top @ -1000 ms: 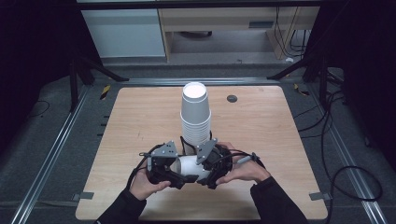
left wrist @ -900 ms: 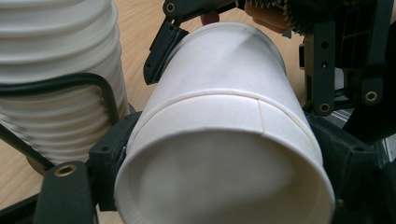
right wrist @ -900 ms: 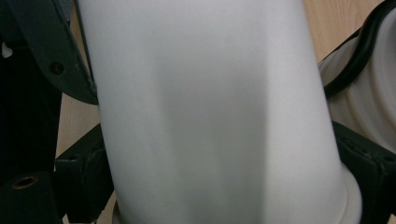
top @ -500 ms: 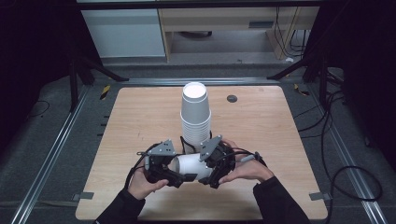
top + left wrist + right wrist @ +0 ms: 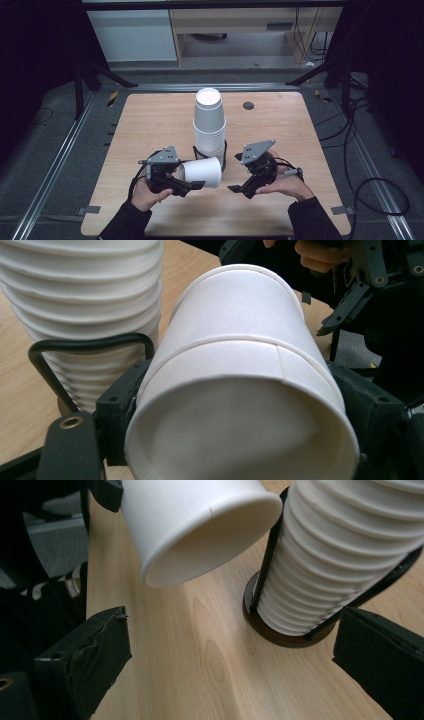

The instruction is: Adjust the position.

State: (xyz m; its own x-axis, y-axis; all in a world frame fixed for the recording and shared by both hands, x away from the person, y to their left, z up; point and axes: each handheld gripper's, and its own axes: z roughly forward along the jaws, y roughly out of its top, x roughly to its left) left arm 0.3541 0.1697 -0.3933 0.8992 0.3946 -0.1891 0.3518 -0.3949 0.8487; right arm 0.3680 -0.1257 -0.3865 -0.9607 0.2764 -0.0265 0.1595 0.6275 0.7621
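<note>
1. Cup: paper, on its side above the desk, beside the stack.
2. I clamp it with my left hand-held gripper.
3. Right hand-held gripper: wide apart, empty.
4. Light, crushable; I'd grip the mid-wall gently.

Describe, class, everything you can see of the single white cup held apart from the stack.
The single cup is plain white, apparently paper, with a rolled rim, a side seam and a faint band round its wall. It lies on its side above the wooden table, clamped between the black jaws of the left hand-held gripper. It looks empty and undented. It sits just in front of the cup stack; the right hand-held gripper is apart from it.
</note>
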